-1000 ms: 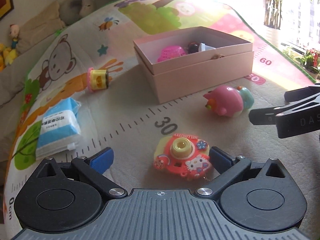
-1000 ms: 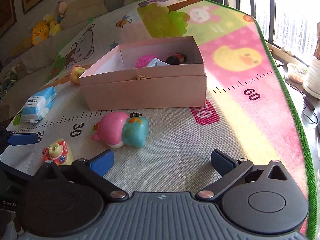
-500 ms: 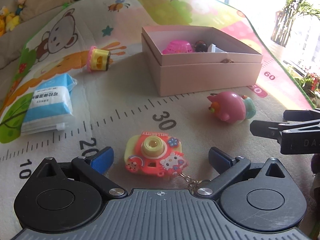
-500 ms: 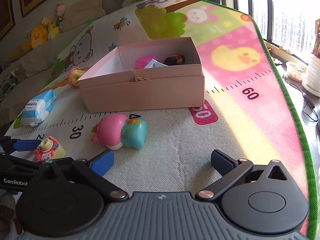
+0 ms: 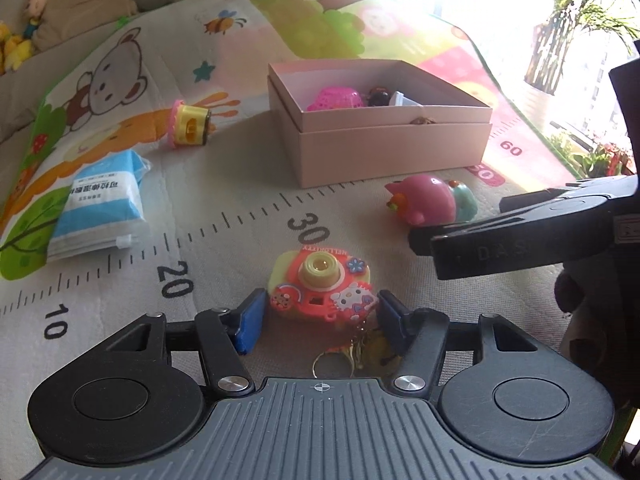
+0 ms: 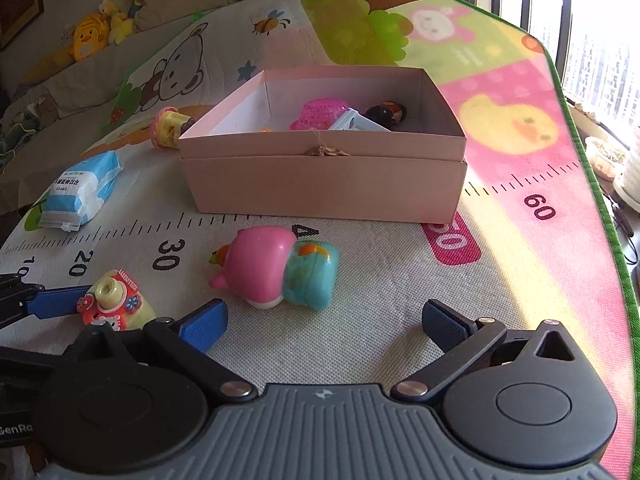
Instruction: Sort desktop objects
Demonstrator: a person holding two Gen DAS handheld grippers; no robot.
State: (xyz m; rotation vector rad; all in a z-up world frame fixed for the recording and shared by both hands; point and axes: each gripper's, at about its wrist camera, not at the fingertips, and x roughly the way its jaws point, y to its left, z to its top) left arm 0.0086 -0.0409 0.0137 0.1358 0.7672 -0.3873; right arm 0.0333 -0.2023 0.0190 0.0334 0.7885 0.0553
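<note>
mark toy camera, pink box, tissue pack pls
toy camera (image 5: 322, 290): left wrist view, front face by the lens
pink box (image 6: 320, 184): right wrist view, front wall
tissue pack (image 5: 102, 204): left wrist view, printed top

My left gripper (image 5: 320, 318) points down at a slant, its jaws closing, one blue pad (image 5: 251, 320) on each side of the toy camera (image 5: 322, 286) between them; the pads sit just beside its edges and I can't tell if they press yet. My right gripper (image 6: 324, 322) tilts down too, jaws spread wide with nothing between them, the pink and teal toy (image 6: 280, 266) just ahead of the fingertips
</note>
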